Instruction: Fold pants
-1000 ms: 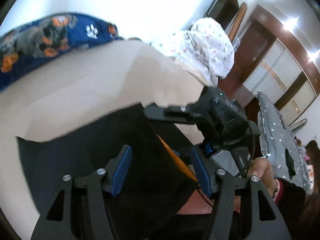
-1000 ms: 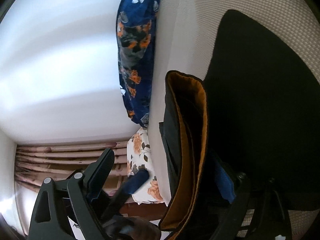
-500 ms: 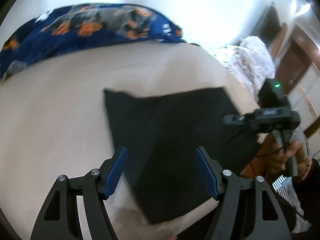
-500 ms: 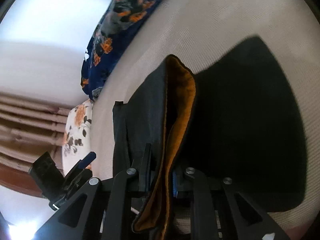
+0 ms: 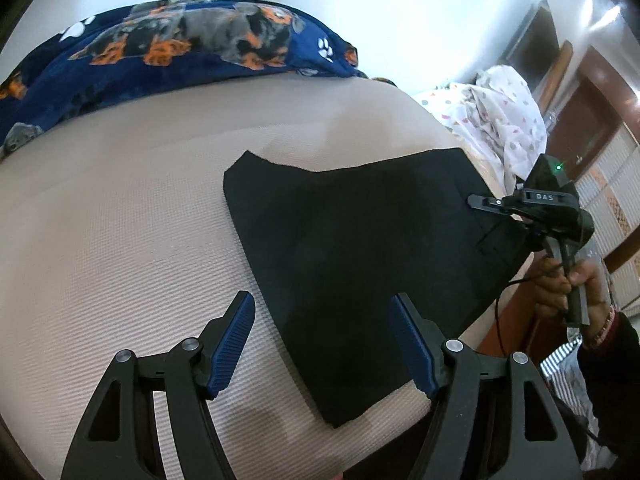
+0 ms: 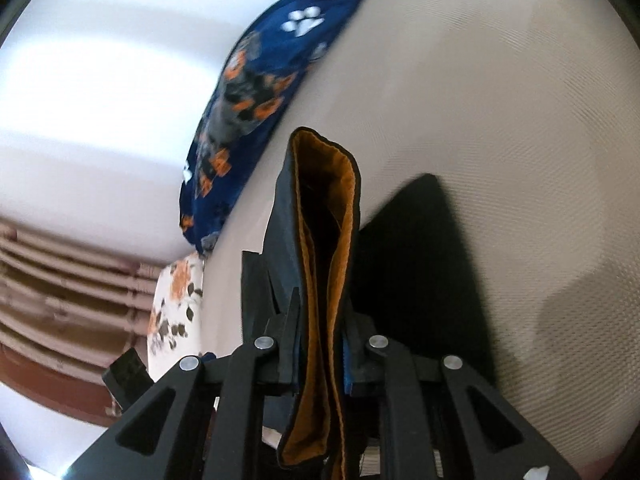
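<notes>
The left gripper (image 5: 322,344) hangs with its blue-padded fingers (image 5: 232,344) spread wide and nothing between them, above the near edge of the black folded pants (image 5: 360,248) lying flat on the beige woven bed cover (image 5: 120,240). The right gripper (image 6: 320,360) is clamped on the pants' orange-lined waistband (image 6: 326,280), lifting that end. A navy dog-print blanket (image 5: 180,52) lies along the far side of the bed.
</notes>
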